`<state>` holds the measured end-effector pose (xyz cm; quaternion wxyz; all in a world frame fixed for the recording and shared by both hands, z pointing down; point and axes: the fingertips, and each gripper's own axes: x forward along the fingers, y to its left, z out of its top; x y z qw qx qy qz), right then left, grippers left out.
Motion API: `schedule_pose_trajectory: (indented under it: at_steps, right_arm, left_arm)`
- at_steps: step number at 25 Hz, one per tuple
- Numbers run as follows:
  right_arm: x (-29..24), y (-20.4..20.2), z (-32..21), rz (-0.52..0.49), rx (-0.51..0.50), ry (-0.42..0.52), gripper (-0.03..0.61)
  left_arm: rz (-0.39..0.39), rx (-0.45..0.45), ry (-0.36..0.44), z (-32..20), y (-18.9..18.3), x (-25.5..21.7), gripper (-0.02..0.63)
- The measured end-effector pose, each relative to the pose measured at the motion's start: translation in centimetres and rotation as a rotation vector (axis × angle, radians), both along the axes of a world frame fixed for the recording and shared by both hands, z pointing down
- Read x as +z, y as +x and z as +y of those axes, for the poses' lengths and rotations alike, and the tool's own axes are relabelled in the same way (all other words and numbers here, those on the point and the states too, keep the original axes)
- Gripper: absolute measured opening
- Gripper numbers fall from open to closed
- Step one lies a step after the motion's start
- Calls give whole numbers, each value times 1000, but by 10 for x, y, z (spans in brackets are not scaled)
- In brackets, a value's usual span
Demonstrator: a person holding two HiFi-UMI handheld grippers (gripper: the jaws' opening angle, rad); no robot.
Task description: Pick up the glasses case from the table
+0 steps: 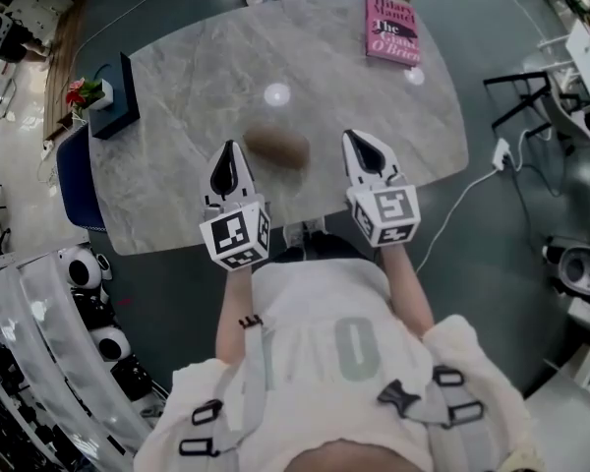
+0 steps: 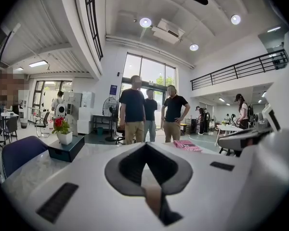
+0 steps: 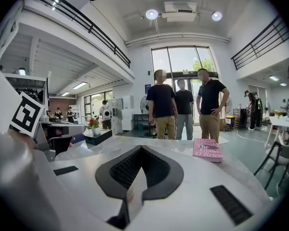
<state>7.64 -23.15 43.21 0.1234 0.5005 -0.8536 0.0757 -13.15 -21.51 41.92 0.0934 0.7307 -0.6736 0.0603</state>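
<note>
Grey marble table [image 1: 177,175] fills mid head view, rounded corners, on a dark floor. Person w/ the rig, pale top [image 1: 324,342], stands at its near edge, arms fwd. Three people [image 3: 183,107] stand beyond the far edge, seen in both gripper views. Blue chair [image 1: 74,180] at the table's left side. Dark box [image 1: 118,101] on the left rim w/ a white flower pot [image 1: 96,94], red blooms. Pink book [image 1: 391,30] flat at the far right corner.

Left gripper [image 1: 228,155] and right gripper [image 1: 359,146] are both over the near part of the table, side by side, tips pointing away from the person. Left gripper [image 2: 145,146]: jaws together, nothing clamped. Right gripper [image 3: 140,148]: jaws together too, empty.

Glasses case [image 1: 277,147], brown, oval, lies flat on the table between the two grippers, level w/ their tips. It's just beside the left gripper's tips, on their right; clearly apart from the right gripper, bare table between. Neither gripper holds it.
</note>
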Motion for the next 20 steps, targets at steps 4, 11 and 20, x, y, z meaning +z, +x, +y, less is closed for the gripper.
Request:
schedule_pose_trajectory:
  at_steps: [4, 11, 20]
  right_arm:
    - [-2, 5, -1, -8, -4, -1, 2]
    - [-3, 3, -9, -25, -5, 11, 2]
    - [-17, 2, -16, -56, -25, 39, 2]
  left_arm:
    - [-5, -30, 5, -1, -5, -4, 3]
    - [-16, -38, 6, -6, -5, -4, 3]
    - [-29, -17, 33, -15, 4, -16, 3]
